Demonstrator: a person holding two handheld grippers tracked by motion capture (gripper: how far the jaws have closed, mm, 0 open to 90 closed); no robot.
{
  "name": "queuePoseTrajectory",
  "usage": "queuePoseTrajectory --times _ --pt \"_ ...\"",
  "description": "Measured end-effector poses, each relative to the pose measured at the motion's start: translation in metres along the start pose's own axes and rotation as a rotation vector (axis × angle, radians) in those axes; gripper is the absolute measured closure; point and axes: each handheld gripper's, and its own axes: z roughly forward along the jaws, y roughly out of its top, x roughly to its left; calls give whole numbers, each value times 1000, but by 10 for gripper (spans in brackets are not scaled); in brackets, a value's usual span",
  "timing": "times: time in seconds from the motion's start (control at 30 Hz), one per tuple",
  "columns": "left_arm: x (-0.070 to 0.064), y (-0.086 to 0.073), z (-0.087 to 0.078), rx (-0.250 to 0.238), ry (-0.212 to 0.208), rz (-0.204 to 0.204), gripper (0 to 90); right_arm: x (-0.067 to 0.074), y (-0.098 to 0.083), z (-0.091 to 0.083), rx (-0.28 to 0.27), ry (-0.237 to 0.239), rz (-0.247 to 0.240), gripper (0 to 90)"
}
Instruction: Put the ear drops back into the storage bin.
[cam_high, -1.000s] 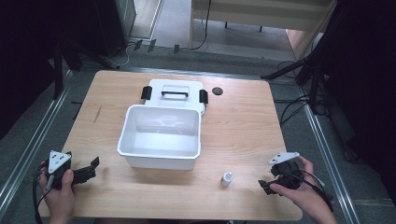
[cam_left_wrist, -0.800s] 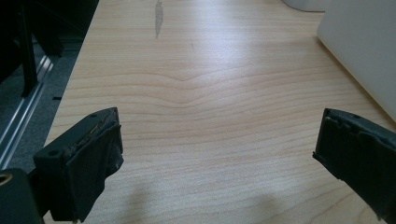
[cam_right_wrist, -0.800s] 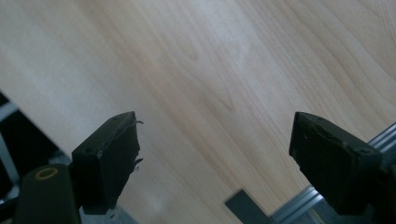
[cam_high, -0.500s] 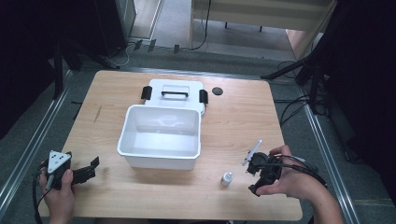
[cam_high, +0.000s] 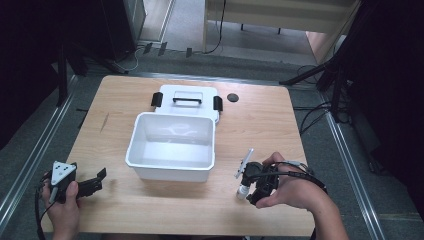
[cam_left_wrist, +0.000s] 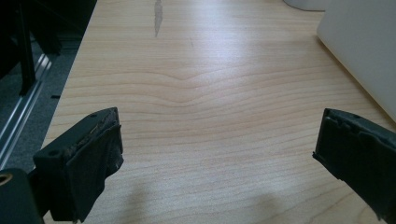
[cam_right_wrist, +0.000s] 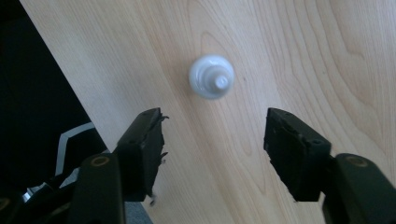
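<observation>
Left claw (cam_left_wrist: 212, 172) spread wide, bare wooden table (cam_left_wrist: 210, 93), white box (cam_left_wrist: 364, 42) corner

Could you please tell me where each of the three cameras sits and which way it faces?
High view: above the near edge, looking forward and down on the table; both forearms show.
Left gripper view: on the left claw, level along the wood, open jaws showing.
Right gripper view: on the right claw, looking down at the small white bottle.
Shared: the bottle also appears from above.
</observation>
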Motion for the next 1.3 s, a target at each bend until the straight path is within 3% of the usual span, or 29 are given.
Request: queuePoseTrajectory --times 0.27,0.7,1.0,1.3 --pt "0 0 0 1 -1 -1 14 -4 13 16 48 9 -10 546" --pt "0 0 0 1 -3 0 14 -9 19 28 49 34 -19 715" --pt "0 0 0 1 -3 1 14 -8 18 27 35 49 -89 722" --pt "-2 0 0 -20 -9 19 14 -15 21 10 27 52 -116 722"
